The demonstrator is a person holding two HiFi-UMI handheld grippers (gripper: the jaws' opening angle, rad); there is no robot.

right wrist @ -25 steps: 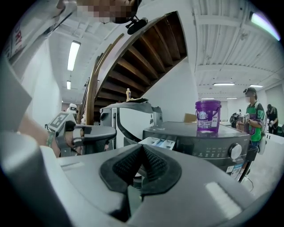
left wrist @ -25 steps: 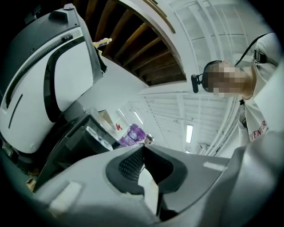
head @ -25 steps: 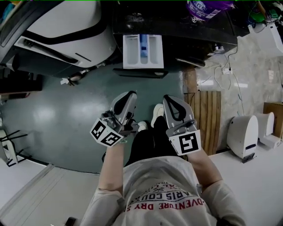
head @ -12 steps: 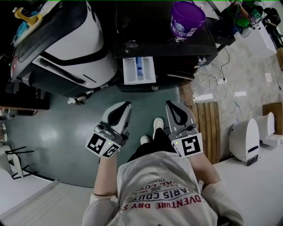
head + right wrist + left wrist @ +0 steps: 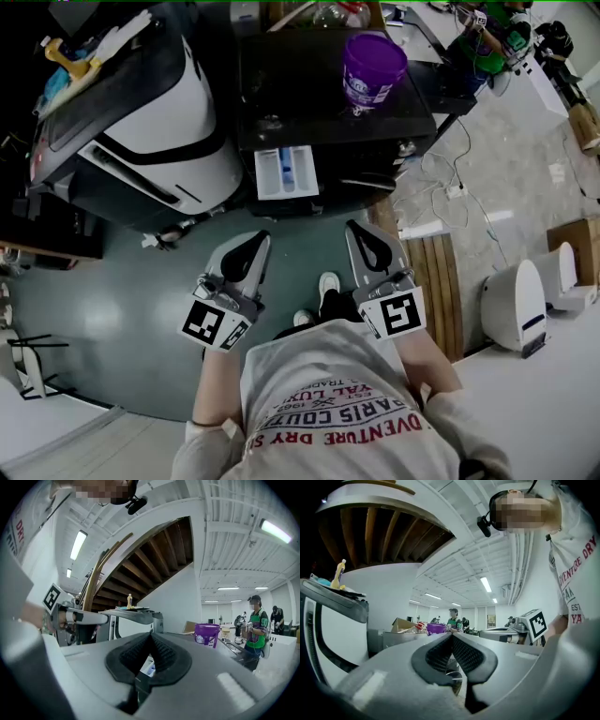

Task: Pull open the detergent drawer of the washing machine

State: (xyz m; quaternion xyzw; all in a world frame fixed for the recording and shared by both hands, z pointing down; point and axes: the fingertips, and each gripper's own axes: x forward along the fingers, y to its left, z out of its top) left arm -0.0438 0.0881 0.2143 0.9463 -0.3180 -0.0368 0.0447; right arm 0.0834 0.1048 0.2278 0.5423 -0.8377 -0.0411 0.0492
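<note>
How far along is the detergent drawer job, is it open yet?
Done: the detergent drawer sticks out of the front of the washing machine, with its compartments showing. In hand: nothing. The left gripper and right gripper are both shut and empty, held short of the machine. Left: seemingly nothing, unless the drawer should come out further.

We see a black washing machine top (image 5: 300,84) carrying a purple plastic tub (image 5: 373,64) toward its two o'clock corner. On the grey-green glossy floor (image 5: 112,309), a slatted wooden board (image 5: 445,291) lies at three o'clock.
</note>
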